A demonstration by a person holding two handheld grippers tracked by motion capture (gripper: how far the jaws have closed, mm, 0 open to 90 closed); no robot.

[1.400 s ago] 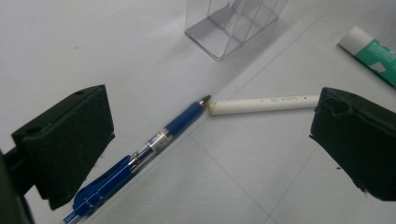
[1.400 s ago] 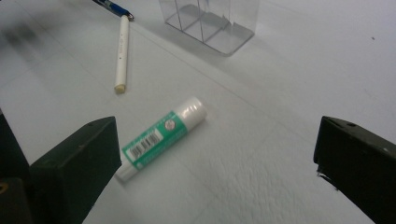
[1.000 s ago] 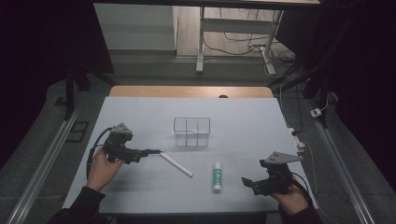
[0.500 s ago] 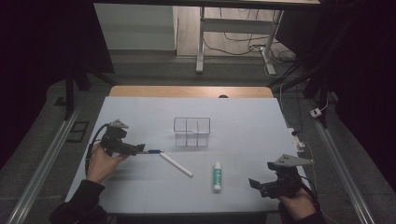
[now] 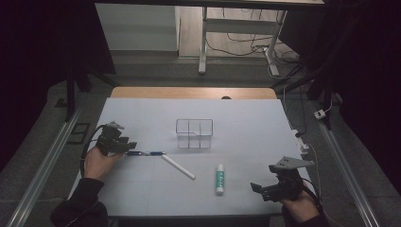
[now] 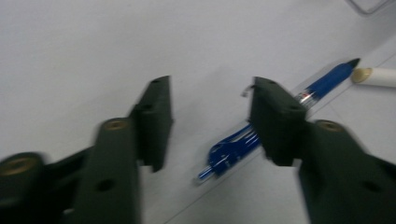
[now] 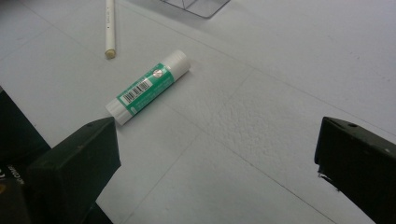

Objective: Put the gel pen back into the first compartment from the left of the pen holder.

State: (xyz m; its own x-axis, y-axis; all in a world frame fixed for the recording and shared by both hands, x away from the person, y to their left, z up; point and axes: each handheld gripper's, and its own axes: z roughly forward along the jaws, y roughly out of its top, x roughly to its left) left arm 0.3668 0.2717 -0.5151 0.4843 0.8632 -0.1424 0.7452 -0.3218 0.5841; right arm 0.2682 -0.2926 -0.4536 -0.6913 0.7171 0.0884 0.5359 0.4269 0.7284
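1. High view: the left claw (image 5: 128,147) sits low near the table's (image 5: 246,118) left edge, at the butt end of the blue pen (image 5: 145,153), which lies flat and runs toward the table's middle. I judge the pen is the thing being picked up, and the claw comes at its free end because the tip end almost meets the white stick (image 5: 178,167). The clear box (image 5: 194,134) stands at mid-table, apart from the pen, with bare table all around it. The left edge is close behind the hand, so there is little room to draw back that way.

2. Left gripper view: the left claw's jaws have just been closing and now stand at a middling gap. The blue pen (image 6: 243,140) lies aslant between them, passing under the right jaw. I cannot see either pad pressing on it, so it looks straddled, not gripped. The white stick (image 6: 373,75) begins just past the pen's tip, so a lift should go upward rather than forward.

3. Right gripper view: the right claw (image 7: 215,158) hangs with jaws wide and nothing between them, waiting near the table's front right corner. The glue stick (image 7: 147,87) lies flat ahead of it with clear table around, an easy reach.
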